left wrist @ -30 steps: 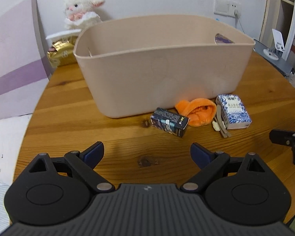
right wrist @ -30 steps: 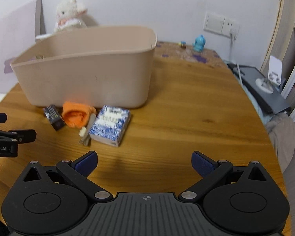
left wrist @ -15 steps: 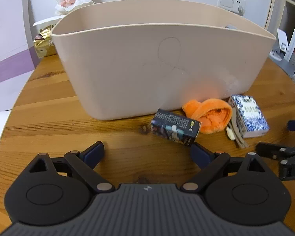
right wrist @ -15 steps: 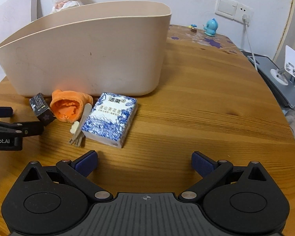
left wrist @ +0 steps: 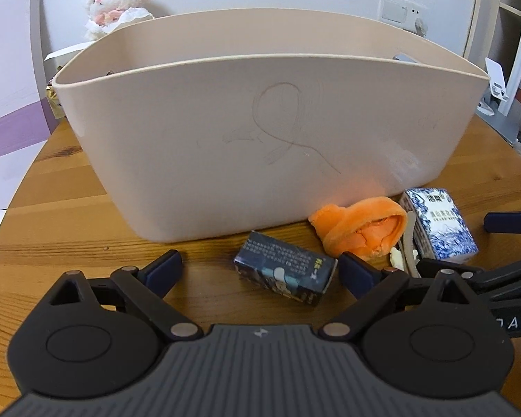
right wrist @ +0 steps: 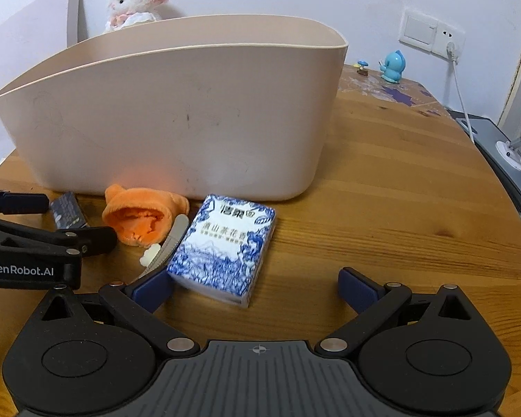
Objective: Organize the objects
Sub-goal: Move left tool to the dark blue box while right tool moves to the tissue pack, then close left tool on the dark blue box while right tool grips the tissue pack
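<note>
You have both tools low over the wooden table [right wrist: 399, 180], each lined up on its own target. Your left gripper [left wrist: 258, 271] is spread wide with the dark blue carton [left wrist: 284, 272] lying between its fingers but not yet touched; it looks set to close across the carton's length. Your right gripper [right wrist: 255, 290] is equally released, its left pad right against the near corner of the blue-and-white tissue pack [right wrist: 222, 246], the right pad well clear. I'd say that offset needs correcting before you squeeze.

The loose items sit in a row just in front of the beige plastic tub [left wrist: 260, 121], which is where they presumably belong: the carton, the orange plush piece [left wrist: 361, 229] beside it, a pale strip-like thing [right wrist: 170, 243] between plush and pack — too small to identify — then the tissue pack. Nothing is lifted yet. A plush lamb [left wrist: 121, 0] sits behind the tub.

Compared with half a second ago, both grippers have come forward and down; the carton now lies inside the left gripper's span, and the tissue pack has reached the right one's pad.
</note>
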Demonstrator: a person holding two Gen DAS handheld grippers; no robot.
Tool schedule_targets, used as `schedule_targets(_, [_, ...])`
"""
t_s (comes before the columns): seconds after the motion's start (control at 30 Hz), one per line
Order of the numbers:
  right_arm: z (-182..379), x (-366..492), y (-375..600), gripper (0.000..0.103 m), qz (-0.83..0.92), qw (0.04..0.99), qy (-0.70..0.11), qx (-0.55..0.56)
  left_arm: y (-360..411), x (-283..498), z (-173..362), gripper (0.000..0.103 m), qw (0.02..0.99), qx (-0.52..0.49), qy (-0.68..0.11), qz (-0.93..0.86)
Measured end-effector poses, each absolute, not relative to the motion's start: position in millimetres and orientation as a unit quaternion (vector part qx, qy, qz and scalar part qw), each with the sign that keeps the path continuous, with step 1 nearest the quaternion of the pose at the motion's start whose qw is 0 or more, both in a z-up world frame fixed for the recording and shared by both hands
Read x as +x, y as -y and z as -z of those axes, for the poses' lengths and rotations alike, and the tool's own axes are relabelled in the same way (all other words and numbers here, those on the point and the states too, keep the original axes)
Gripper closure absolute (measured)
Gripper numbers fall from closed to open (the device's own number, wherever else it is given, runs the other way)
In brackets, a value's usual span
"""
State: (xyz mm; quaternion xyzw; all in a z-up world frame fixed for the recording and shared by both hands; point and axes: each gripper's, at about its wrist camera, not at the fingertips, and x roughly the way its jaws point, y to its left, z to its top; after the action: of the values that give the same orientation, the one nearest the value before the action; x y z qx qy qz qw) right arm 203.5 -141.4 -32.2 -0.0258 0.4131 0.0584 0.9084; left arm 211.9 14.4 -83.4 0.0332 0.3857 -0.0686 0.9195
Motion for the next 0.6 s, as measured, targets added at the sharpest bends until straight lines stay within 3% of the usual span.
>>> schedule_targets(0.13, [34, 204, 143, 0.004, -0.057, 0.911, -0.408, -0.022, -17, 211, 83, 0.013, 0.922, 0.033, -0.379, 0.065])
schedule_targets(0.3, [29, 200, 145, 0.04, -0.056, 0.917, -0.394, -0.018, -24, 209, 77, 0.047, 0.926, 0.024, -0.373, 0.049])
schedule_targets(0.4, [26, 198, 146, 0.059, -0.054, 0.918, -0.392, -0.017, -27, 207, 76, 0.047, 0.925, 0.022, -0.376, 0.053])
schedule_targets(0.6, [27, 189, 148, 0.06, -0.056, 0.917, -0.394, -0.02, -29, 199, 74, 0.047, 0.923, 0.021, -0.381, 0.048])
